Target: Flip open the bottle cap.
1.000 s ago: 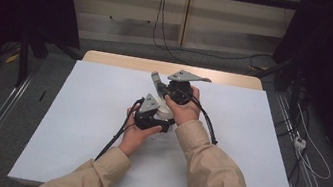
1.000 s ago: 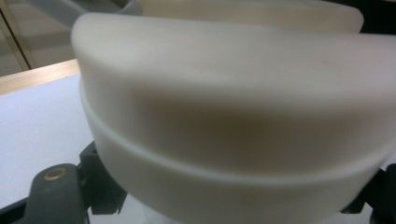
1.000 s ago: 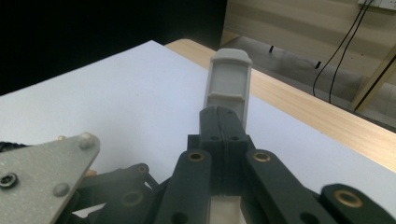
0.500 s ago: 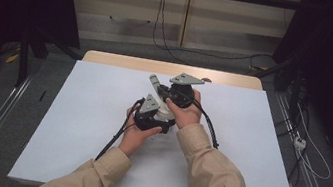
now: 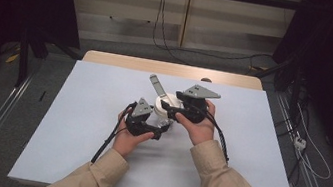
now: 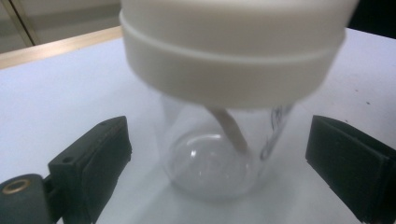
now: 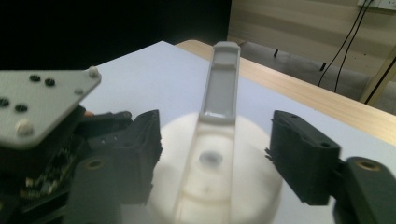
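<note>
A person in tan sleeves works two hand-held claws at a white table. Between the claws stands a small clear jar with a wide cream-white lid; a grey flip-up handle rises from the top of the lid and tilts away from the person. The left claw sits low at the jar's near side. In the left gripper view its two black jaws have just been opening and now stand released, one on either side of the clear body with a gap on both sides, the lid looming just above them. The right claw reaches in at lid height. In the right gripper view its jaws have also just been opening and stand apart on either side of the lid without pressing on it, with the left claw's grey plate close beside its left jaw.
</note>
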The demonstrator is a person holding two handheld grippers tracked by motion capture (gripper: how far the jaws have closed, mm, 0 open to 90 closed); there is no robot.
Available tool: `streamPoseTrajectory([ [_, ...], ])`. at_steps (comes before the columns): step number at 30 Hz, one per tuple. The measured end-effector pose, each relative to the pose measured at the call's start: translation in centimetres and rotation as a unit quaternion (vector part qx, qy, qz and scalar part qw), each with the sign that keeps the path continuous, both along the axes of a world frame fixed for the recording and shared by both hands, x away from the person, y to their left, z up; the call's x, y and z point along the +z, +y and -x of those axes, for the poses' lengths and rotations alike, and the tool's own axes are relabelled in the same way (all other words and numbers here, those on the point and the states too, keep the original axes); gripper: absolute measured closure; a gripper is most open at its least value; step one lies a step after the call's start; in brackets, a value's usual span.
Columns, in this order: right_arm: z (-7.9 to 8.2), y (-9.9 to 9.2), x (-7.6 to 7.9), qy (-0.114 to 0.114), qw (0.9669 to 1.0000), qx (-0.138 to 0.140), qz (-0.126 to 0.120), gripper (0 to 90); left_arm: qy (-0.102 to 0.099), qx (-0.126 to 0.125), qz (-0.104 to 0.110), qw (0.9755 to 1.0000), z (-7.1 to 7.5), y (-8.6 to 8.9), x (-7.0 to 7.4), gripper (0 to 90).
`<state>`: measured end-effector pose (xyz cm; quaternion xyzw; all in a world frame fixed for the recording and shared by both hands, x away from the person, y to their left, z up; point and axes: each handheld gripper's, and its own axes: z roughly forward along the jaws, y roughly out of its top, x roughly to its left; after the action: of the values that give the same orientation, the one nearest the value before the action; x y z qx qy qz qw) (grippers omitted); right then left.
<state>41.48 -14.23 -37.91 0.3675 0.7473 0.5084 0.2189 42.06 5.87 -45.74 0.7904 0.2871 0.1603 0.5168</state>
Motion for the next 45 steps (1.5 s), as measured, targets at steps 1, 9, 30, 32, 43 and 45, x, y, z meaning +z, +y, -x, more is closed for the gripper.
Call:
streamPoseTrajectory([
  [1,0.4,-0.3,-0.1,0.001,1.0000,0.002,-0.004,30.1,-0.003,0.001,-0.005,1.0000,0.2,0.2,0.1,6.4],
  [9,4.0,-3.1,-1.4,-0.002,1.0000,-0.007,-0.005,20.5,0.001,-0.001,-0.003,1.0000,2.0,2.2,0.6,6.7],
  [30,10.3,-10.0,-6.1,0.011,0.9986,-0.051,-0.005,16.9,0.019,0.007,-0.001,0.9998,4.9,8.2,1.4,6.6],
  [32,10.7,-10.4,-6.2,0.009,0.9986,-0.053,-0.003,16.6,0.020,0.010,-0.001,0.9997,5.2,9.1,1.4,6.6],
  [43,12.6,-12.7,-6.5,0.007,0.9974,-0.070,-0.010,14.8,0.027,0.041,-0.009,0.9987,6.4,13.7,1.0,7.1],
  [45,12.8,-13.1,-6.7,0.008,0.9974,-0.071,-0.010,14.6,0.025,0.043,-0.012,0.9987,6.5,14.2,0.9,7.1],
])
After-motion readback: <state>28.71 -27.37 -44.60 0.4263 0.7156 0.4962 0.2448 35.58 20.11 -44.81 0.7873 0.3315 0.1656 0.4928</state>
